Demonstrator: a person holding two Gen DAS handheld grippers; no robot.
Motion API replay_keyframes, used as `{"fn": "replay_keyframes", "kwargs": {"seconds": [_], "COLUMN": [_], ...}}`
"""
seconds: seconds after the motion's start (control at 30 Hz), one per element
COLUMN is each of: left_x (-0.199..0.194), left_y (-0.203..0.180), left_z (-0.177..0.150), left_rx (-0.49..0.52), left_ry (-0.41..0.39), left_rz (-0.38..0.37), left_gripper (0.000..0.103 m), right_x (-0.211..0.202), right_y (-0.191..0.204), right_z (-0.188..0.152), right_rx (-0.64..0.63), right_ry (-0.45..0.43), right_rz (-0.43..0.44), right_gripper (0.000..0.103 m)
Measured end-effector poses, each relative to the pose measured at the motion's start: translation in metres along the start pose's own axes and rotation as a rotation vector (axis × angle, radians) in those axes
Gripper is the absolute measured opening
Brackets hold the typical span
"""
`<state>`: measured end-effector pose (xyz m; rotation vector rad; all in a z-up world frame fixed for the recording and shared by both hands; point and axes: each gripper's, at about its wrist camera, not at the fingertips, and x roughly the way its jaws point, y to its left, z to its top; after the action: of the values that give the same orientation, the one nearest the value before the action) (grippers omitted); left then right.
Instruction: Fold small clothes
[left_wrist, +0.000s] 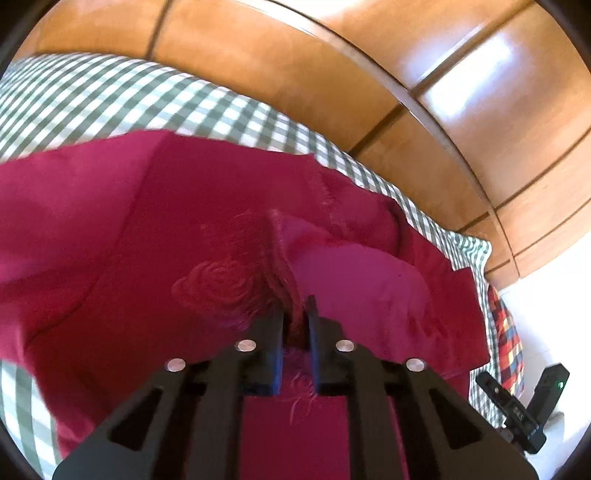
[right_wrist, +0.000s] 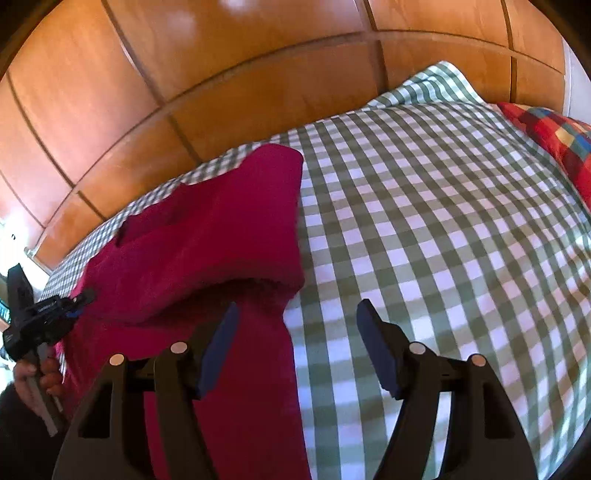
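- Left wrist view: the left gripper (left_wrist: 295, 314) is clamped on a raised, stitched edge of the crimson garment (left_wrist: 155, 229), with cloth pinched between its two dark pads.
- An embroidered rose (left_wrist: 216, 282) shows on the fabric just left of the pinched fold.
- The garment lies spread over the green-and-white checked bedcover (left_wrist: 122, 96), which shows beyond it and along the right edge.
- A red, blue and yellow plaid pillow (left_wrist: 508, 339) sits at the right, and wooden wardrobe panels (left_wrist: 369, 66) stand behind the bed.
- The right gripper (left_wrist: 517, 410) appears at the lower right corner.
- Right wrist view: the right gripper (right_wrist: 295, 314) has its fingers wide apart and holds nothing; its left finger is over the garment (right_wrist: 221, 229), its right finger over bare bedcover (right_wrist: 424, 206).
- The garment is doubled over, its upper layer ending in a rounded fold near the gripper's left finger.
- At the far left, the left gripper (right_wrist: 79, 301), held by a hand (right_wrist: 38, 374), meets the cloth's edge.
- The plaid pillow (right_wrist: 557, 140) lies at the upper right.
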<state>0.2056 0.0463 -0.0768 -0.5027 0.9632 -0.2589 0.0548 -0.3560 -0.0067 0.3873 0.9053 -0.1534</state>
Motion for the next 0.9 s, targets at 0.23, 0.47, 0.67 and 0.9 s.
{"fn": "replay_keyframes", "kwargs": {"seconds": [0.23,0.47,0.67,0.9], "left_x": [-0.074,-0.032,-0.037,-0.089], "left_y": [0.012,0.061,0.063,0.083], "left_z": [0.025,0.005,0.006,-0.001], "left_rx": [-0.015,-0.035,-0.067,-0.123], "left_ry": [-0.205,-0.057,-0.086,-0.181], "left_rz": [-0.037,0.174,0.148,0.154], "left_gripper": [0.006,0.006,0.006,0.006], "right_x": [0.006,0.042,0.032,-0.022], "right_y": [0.015,0.015,0.023,0.037], "right_z": [0.01,-0.014,-0.018,-0.033], "right_rx": [0.002,-0.028,-0.094,-0.163], "right_ry": [-0.051,0.0,0.015,-0.076], "right_rz": [0.025,-0.064,-0.127,-0.13], "right_gripper": [0.076,0.077,0.081,0.086]}}
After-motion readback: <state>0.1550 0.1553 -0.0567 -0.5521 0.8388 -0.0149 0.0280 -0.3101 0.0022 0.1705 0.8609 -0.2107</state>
